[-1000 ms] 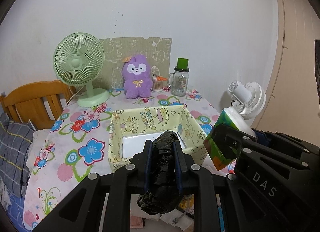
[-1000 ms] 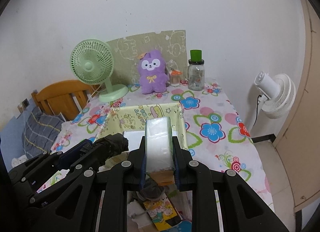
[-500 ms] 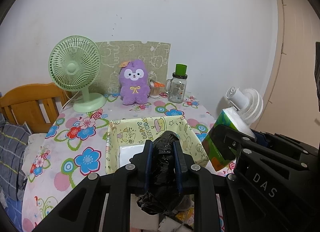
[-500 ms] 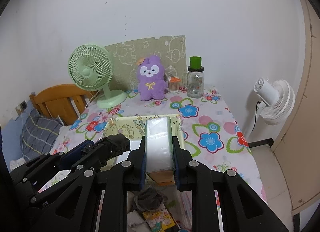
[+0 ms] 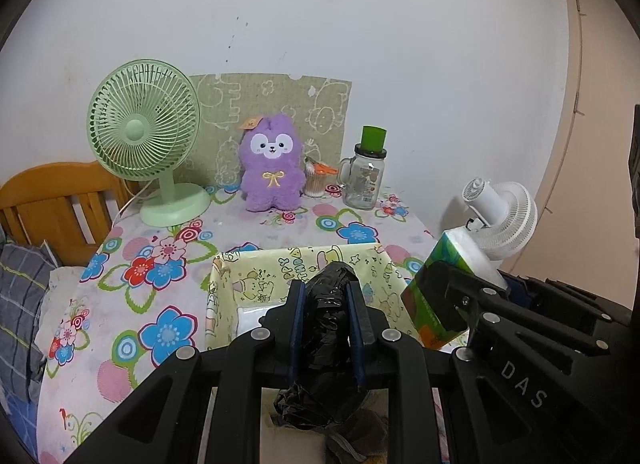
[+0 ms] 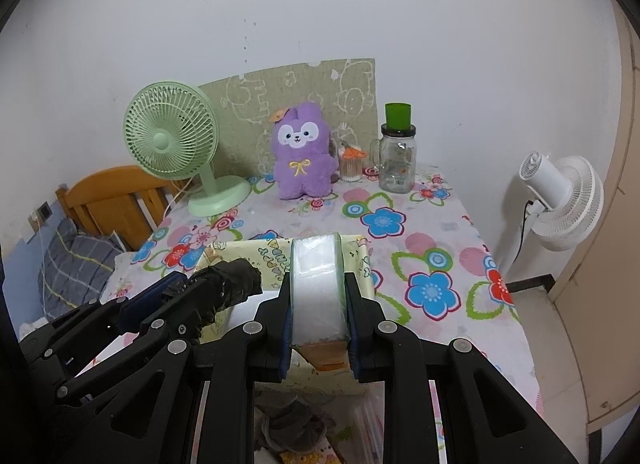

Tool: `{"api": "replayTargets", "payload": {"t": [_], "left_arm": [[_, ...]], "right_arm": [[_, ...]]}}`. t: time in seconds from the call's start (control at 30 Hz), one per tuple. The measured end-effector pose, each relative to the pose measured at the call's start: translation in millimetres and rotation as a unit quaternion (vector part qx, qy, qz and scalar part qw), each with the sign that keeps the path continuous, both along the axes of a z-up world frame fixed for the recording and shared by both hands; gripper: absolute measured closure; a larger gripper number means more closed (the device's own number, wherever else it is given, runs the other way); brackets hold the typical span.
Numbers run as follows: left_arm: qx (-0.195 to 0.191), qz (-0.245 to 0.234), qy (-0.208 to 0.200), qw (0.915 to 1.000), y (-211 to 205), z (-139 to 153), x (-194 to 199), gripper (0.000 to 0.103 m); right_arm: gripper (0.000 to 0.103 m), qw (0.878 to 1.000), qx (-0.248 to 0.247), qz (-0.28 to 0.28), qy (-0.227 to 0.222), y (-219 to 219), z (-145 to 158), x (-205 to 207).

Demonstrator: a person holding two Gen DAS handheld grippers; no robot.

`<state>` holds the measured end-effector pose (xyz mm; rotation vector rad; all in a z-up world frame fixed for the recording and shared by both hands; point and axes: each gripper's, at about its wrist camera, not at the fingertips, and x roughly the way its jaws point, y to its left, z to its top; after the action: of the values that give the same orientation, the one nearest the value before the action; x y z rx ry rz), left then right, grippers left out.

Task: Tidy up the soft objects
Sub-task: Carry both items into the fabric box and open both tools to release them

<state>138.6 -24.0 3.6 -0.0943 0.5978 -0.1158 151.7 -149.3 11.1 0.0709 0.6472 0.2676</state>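
left gripper (image 5: pixel 326 318) clamped on crumpled black plastic bag (image 5: pixel 326 340), lower centre; light, crushable, slippery; hold mid-bundle | right gripper (image 6: pixel 316 304) clamped on tissue pack (image 6: pixel 316 288), centre; soft, light; grip flat sides | both over yellow fabric bin (image 5: pixel 256 264)

A crumpled roll of black plastic bags (image 5: pixel 326 316) is clamped in the left tool (image 5: pixel 325 292) and a green-and-orange tissue pack (image 6: pixel 316 288) in the right tool (image 6: pixel 316 284), both above the near rim of the yellow cartoon-print fabric box (image 5: pixel 256 272) on the worktop.
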Motion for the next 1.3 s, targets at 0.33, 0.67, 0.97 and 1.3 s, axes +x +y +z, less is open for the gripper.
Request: {"api": "replayTargets", "payload": {"t": [0.33,0.67,0.97,1.3], "left_arm": [[0.012,0.005,0.014,0.9998,3,-21,27,0.084],[0.015,0.015,0.044,0.9988,10,-43,54,0.084],[0.01,0.016,0.075,0.997,13,-63,74,0.08],[0.002,0.007,0.098,0.9952,13,-74,85,0.067]], "right_arm": [[0.078,1.0,0.006,0.017,0.002,9,-11,30],[0.079,0.999,0.011,0.021,0.031,15,-35,61],[0.078,0.998,0.003,0.024,0.052,21,-55,83],[0.077,0.997,-0.012,0.02,0.074,27,-73,100]]}}
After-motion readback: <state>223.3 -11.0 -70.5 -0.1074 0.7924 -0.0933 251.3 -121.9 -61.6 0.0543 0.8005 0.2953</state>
